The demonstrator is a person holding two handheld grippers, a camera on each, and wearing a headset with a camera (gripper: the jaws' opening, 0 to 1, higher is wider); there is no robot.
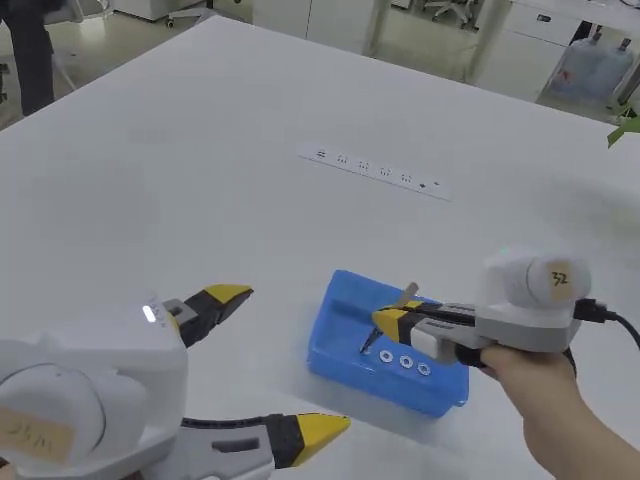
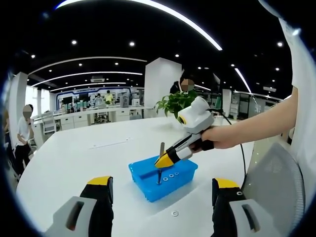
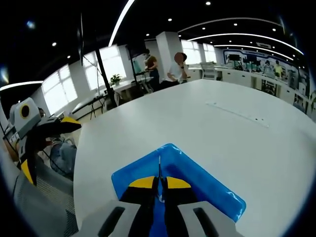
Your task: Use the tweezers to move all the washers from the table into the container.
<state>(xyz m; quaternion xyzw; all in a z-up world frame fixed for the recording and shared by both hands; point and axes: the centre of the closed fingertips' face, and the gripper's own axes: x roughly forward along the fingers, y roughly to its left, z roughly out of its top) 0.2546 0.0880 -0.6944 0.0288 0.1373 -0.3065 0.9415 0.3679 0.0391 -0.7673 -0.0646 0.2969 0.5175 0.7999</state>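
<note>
Left gripper (image 1: 285,360) hovering low, jaws spread wide | right gripper (image 1: 385,320) tilted down, clamped on thin metal tweezers (image 1: 409,294) dipping into rectangular blue plastic container (image 1: 338,300)

This looks like a big open-plan office or lab: a broad white bench (image 1: 200,150) with a socket strip (image 1: 372,170) set in its top, rows of desks (image 2: 84,117) and office chairs (image 1: 445,8) beyond the bench, a potted plant (image 2: 174,102) behind it, long ceiling light strips (image 2: 89,74) above it, and tall windows (image 3: 106,66) past its edge.

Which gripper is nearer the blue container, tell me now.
Right. The right gripper hangs directly over the blue container, tweezers dipping inside; the left gripper, jaws open, sits beside it above the table.
</note>
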